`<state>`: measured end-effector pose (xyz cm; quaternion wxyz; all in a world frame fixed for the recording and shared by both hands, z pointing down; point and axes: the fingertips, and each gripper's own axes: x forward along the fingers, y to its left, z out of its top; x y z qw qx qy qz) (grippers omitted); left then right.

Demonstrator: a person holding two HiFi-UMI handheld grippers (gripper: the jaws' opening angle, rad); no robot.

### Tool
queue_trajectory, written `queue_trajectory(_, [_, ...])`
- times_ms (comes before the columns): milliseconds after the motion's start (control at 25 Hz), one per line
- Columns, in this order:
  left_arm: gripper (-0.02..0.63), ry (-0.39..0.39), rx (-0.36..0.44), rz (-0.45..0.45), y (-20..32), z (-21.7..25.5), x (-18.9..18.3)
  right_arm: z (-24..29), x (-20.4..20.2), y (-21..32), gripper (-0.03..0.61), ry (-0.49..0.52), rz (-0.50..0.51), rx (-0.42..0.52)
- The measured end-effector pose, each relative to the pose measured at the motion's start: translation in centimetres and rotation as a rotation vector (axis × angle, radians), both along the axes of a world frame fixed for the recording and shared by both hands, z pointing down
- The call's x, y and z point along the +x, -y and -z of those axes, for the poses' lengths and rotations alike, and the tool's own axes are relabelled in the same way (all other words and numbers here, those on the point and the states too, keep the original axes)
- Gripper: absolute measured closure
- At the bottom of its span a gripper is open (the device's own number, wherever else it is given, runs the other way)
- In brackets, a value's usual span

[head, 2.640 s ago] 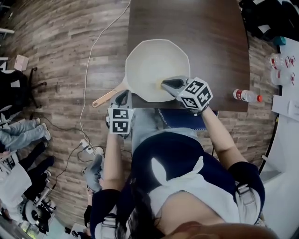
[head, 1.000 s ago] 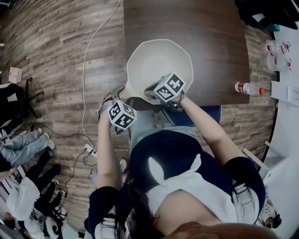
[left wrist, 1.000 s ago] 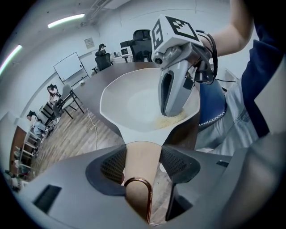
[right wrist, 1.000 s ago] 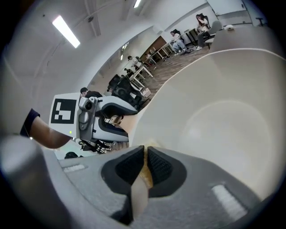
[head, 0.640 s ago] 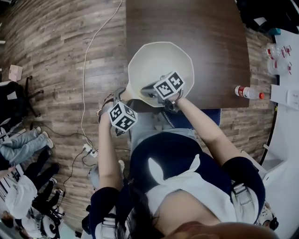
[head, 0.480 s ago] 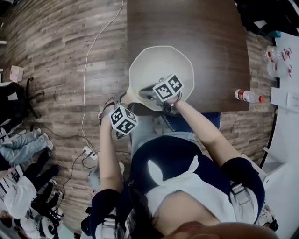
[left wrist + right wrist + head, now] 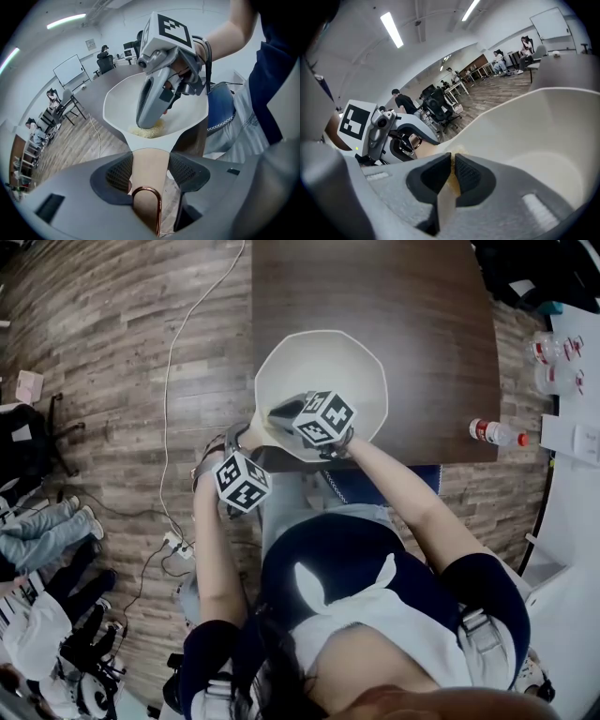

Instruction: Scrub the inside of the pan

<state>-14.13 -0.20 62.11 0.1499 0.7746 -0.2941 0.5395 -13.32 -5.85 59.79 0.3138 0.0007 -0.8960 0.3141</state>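
Pan (image 7: 323, 367) sits at the near edge of the table (image 7: 375, 287), its handle (image 7: 150, 159) past that edge, clenched in the left gripper (image 7: 150, 177). Right gripper (image 7: 453, 174) pinches a yellow sponge (image 7: 146, 130); only the left gripper view shows it touching the pan's inside.

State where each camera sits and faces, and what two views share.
Head view: on the head, facing steeply down at pan, table; shows torso, arms, left gripper, right gripper.
Left gripper view: on that gripper, along jaws clamped on the pan handle; shows right forearm.
Right gripper view: on that gripper, along jaws pinching the scrub pad, into the pan.
Both gripper views share the pan's inside.
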Motion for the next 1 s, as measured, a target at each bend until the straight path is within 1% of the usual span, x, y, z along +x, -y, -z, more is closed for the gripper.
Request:
queue_trajectory(160, [0.374, -0.008, -0.012, 0.005, 0.0, 0.1, 0.1, 0.0, -0.4, 0.9, 0.557, -0.001, 0.055, 0.182])
queue_trajectory(280, [0.374, -0.003, -0.011, -0.007, -0.1, 0.0, 0.1, -0.1, -0.7, 1.5, 0.557, -0.025, 0.095, 0.287])
queue_trajectory(560, [0.374, 0.0, -0.009, -0.014, 0.0, 0.0, 0.1, -0.1, -1.2, 3.1, 0.557, -0.076, 0.166, 0.432])
queue_trajectory(720, [0.374, 0.001, -0.01, -0.021, 0.0, -0.1, -0.1, -0.2, -1.5, 4.4, 0.557, -0.097, 0.149, 0.494])
queue_trajectory(840, [0.374, 0.006, -0.008, -0.023, 0.0, 0.0, 0.0, -0.1, -1.6, 5.2, 0.557, -0.126, 0.15, 0.571])
queue_trajectory(1000, [0.374, 0.014, -0.003, -0.029, 0.0, -0.1, 0.0, -0.4, -1.6, 6.1, 0.557, -0.164, 0.175, 0.669])
